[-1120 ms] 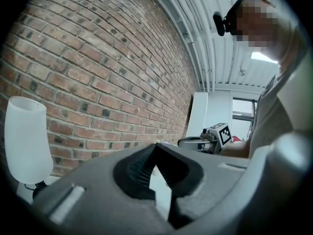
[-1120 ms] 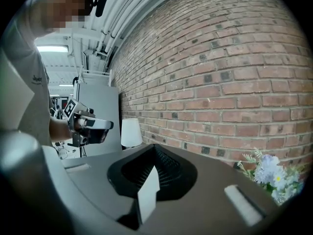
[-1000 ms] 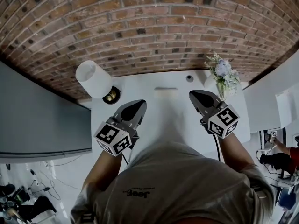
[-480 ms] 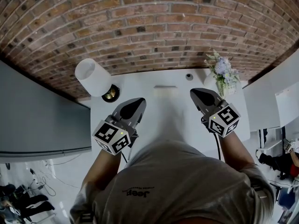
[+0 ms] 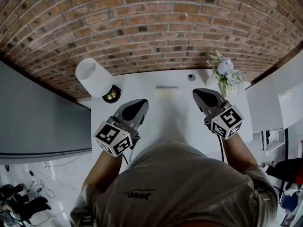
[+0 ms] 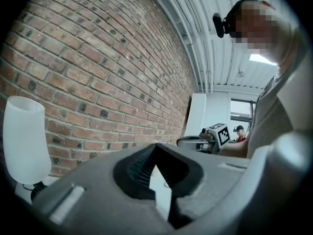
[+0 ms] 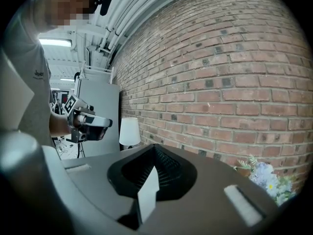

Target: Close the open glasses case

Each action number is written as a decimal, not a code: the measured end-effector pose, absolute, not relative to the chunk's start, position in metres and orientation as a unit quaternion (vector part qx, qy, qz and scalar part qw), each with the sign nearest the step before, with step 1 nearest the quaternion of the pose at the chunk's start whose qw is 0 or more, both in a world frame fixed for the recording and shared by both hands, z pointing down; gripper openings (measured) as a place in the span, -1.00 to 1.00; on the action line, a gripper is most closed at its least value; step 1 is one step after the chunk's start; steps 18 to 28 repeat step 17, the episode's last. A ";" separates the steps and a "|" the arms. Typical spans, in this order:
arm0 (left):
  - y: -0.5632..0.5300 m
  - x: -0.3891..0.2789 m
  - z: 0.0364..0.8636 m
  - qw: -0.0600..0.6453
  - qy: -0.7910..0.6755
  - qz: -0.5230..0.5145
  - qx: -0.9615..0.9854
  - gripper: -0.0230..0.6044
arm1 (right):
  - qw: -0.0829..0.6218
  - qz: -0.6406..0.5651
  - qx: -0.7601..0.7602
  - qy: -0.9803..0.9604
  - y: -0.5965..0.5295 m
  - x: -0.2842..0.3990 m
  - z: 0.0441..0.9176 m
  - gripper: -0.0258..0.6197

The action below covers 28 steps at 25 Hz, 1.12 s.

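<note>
glasses case [image 5: 168, 92], seemingly the pale crosswise shape, lies ahead between your left gripper [image 5: 135, 110] and right gripper [image 5: 204, 98], both closed on nothing, neither clearly nearer it.

the person's grey shirt [image 5: 189, 174] bears a small "jeep" logo [image 5: 140, 194].

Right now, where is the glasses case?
In the head view the glasses case lies mid-table near the brick wall, between the lamp on its left and the flowers on its right.
</note>
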<state>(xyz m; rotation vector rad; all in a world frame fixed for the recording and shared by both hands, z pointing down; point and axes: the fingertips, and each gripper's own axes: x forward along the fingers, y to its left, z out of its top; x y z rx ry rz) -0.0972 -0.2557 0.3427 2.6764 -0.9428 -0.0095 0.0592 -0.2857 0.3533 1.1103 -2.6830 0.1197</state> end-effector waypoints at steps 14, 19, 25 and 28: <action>-0.254 -0.100 0.342 0.152 -0.329 -0.008 0.932 -0.94 | 0.117 0.036 0.378 -0.918 -0.283 0.056 0.352 -0.90; -0.254 -0.100 0.341 0.151 -0.331 -0.009 0.932 -0.93 | 0.117 0.036 0.378 -0.918 -0.282 0.057 0.353 -0.90; -0.254 -0.100 0.341 0.151 -0.331 -0.009 0.932 -0.93 | 0.117 0.036 0.378 -0.918 -0.282 0.057 0.353 -0.90; -0.254 -0.100 0.341 0.151 -0.331 -0.009 0.932 -0.93 | 0.117 0.036 0.378 -0.918 -0.282 0.057 0.353 -0.90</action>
